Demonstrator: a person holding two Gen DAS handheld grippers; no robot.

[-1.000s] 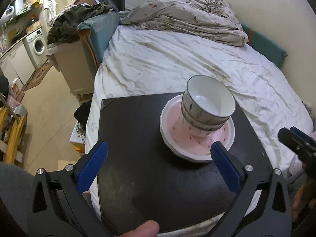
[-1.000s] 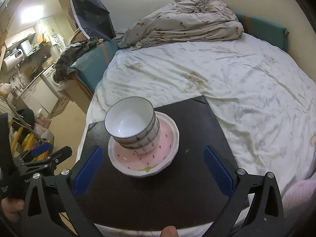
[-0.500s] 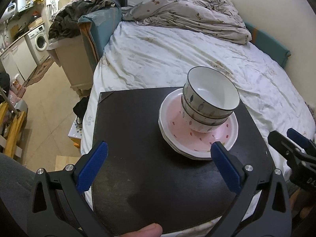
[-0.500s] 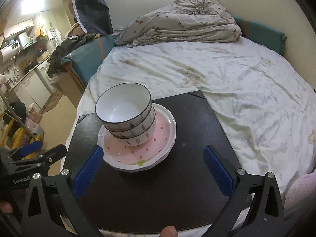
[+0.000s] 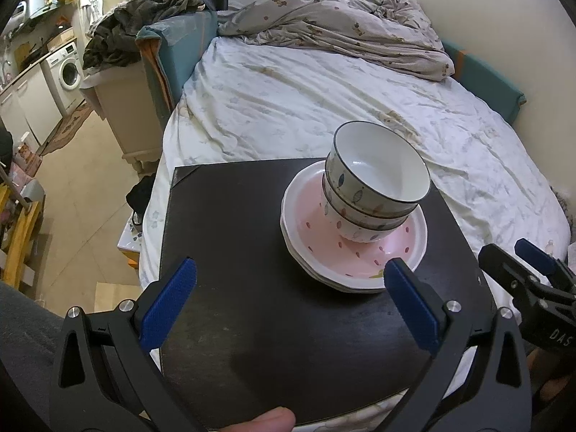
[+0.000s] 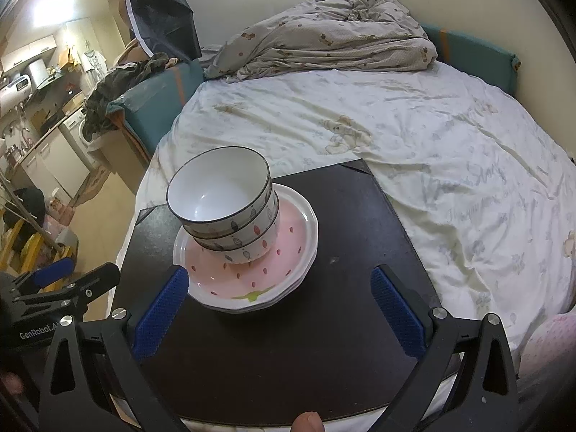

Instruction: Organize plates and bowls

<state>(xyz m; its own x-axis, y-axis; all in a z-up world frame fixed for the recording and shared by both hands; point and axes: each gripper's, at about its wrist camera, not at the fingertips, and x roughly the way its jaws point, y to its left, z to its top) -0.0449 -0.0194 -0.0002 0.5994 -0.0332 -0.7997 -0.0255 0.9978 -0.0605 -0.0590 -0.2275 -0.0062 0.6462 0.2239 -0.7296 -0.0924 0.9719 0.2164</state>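
Three white bowls (image 5: 374,189) with fish patterns are nested and stand a little tilted on stacked pink-centred plates (image 5: 360,255). The stack rests on a black board (image 5: 234,244) laid on the bed. My left gripper (image 5: 288,300) is open, hanging near the board's front, its right pad close to the plate rim. In the right wrist view the same bowls (image 6: 226,212) and plates (image 6: 273,270) lie left of centre, and my right gripper (image 6: 277,309) is open just in front of them. Each gripper also shows at the edge of the other's view.
The board lies on a bed with a white sheet (image 5: 324,100) and a crumpled duvet (image 5: 342,32) at the far end. Left of the bed are a teal headboard piece (image 5: 172,57), a clothes pile (image 5: 136,36), floor and a washing machine (image 5: 68,70).
Both grippers drew a little closer to the stack and stayed open. The right gripper's tip came further into the left wrist view. The bowls and plates did not move on the board.
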